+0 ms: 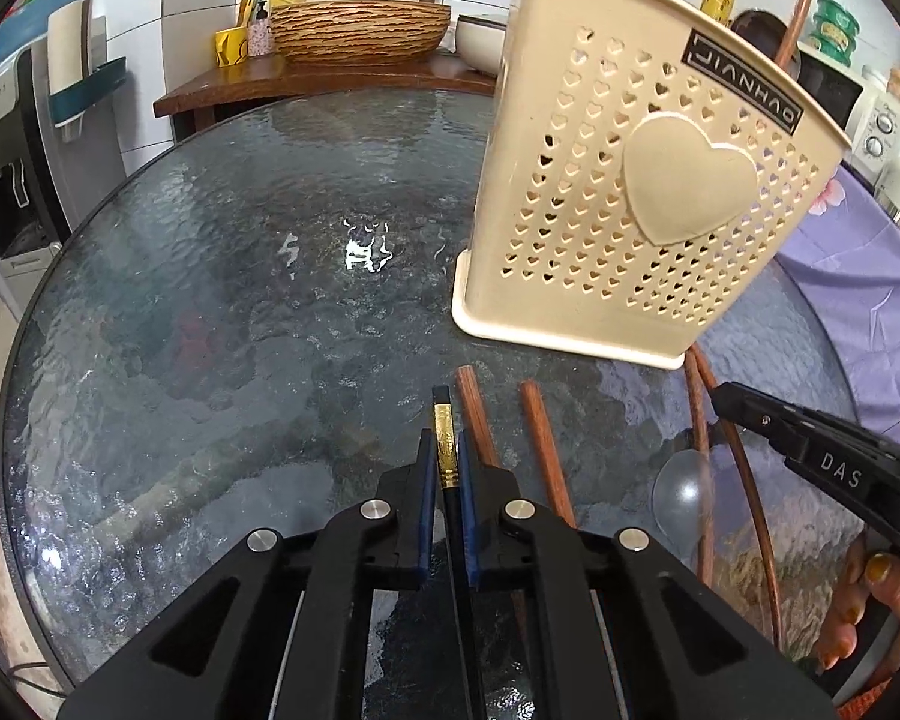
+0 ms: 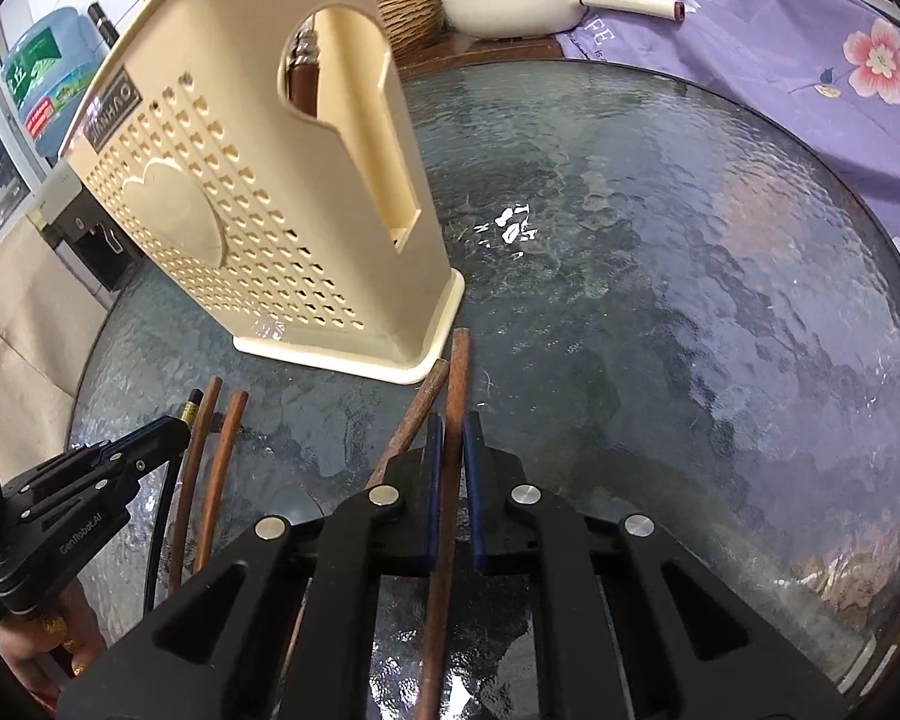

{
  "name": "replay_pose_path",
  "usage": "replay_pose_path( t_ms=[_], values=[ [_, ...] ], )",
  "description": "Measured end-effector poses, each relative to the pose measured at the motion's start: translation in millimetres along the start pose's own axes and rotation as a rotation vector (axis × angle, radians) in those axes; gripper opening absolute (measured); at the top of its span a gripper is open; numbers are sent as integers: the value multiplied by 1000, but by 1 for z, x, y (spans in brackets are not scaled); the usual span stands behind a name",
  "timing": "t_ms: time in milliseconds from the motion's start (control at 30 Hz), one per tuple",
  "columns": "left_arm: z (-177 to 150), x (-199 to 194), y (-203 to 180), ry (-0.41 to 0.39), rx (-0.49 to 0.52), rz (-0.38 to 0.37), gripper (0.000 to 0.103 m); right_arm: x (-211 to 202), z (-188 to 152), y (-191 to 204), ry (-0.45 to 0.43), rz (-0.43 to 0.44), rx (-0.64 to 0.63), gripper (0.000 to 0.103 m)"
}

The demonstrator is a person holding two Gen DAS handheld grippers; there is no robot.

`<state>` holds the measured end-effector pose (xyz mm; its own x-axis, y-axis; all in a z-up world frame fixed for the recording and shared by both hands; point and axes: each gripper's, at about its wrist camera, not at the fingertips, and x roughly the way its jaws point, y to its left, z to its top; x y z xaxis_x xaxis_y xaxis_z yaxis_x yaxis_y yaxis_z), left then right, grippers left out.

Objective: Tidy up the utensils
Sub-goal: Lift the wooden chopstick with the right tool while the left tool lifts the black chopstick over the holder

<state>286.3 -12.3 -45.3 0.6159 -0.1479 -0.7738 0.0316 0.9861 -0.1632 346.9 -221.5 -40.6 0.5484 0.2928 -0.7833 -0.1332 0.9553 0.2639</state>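
you look to be at the pick-up step: both tools are down at the loose chopsticks on the glass table (image 1: pixel 180 300), and nothing loose has gone into the cream utensil holder (image 1: pixel 642 180) from this grasp yet.

your left gripper (image 1: pixel 447 468) is nearly closed, its blue pads (image 1: pixel 427 510) pressed on either side of a black chopstick with a gold band (image 1: pixel 444 447), whose tip pokes out just past the fingertips. two brown chopsticks (image 1: pixel 540 450) lie just to the right of those fingers, untouched. the holder stands ahead and to the right of it, on the table.

your right gripper (image 2: pixel 450 450) is likewise almost closed, with a brown chopstick (image 2: pixel 455 396) running straight between its pads; whether it is squeezed tight or only straddled, i cannot tell for sure, but the gap looks filled. a second brown stick (image 2: pixel 417 408) crosses just left of the fingers, touching the left finger's edge. the holder sits ahead and to the left, its base near the stick's tip.

next, i judge, each stick must be lifted clear, tipped upright and carried over the holder's open top, without dragging the neighbouring sticks along.
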Motion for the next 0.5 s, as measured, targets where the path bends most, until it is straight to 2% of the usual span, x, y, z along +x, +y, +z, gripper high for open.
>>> replay_pose_path(
  t_ms=[233,333,500],
  values=[
    [6,-11,6,-27,-6,-19,7,-7,0,-8,-22,-5,5,8],
    [9,-17,7,-45,-13,-28,7,-16,2,-13,-54,46,27,7],
    [15,-37,4,-106,1,-48,7,-40,5,-10,-139,48,1,7]
  ],
)
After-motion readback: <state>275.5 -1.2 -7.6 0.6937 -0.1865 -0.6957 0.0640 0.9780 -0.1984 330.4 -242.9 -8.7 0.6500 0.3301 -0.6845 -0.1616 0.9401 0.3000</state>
